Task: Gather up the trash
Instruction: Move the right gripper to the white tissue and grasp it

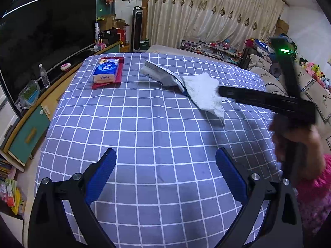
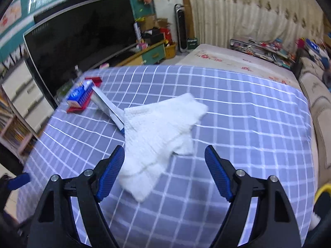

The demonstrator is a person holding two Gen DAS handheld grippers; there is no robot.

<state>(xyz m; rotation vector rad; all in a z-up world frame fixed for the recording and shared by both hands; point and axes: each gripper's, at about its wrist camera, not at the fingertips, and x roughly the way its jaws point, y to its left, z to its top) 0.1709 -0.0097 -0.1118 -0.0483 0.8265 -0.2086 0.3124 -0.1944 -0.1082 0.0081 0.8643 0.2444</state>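
A crumpled white paper towel (image 2: 159,130) lies on the blue checked tablecloth (image 2: 238,107), partly over a silver foil wrapper (image 2: 105,105). In the left wrist view the same paper towel (image 1: 203,93) and foil wrapper (image 1: 159,74) lie toward the far right. My right gripper (image 2: 165,157) stands open just above the towel's near edge, with the towel's lower corner between its fingers and no pad pressing on it. My left gripper (image 1: 165,155) hangs open over bare cloth, well short of the trash. The right tool's black body (image 1: 266,101) crosses the left view, held by a hand (image 1: 298,144).
A blue tissue pack (image 1: 106,70) sits on a red tray (image 1: 99,85) at the table's far left. A television (image 1: 45,41) and a low cabinet with a water bottle (image 1: 44,75) line the left side. A sofa (image 1: 310,86) runs along the right.
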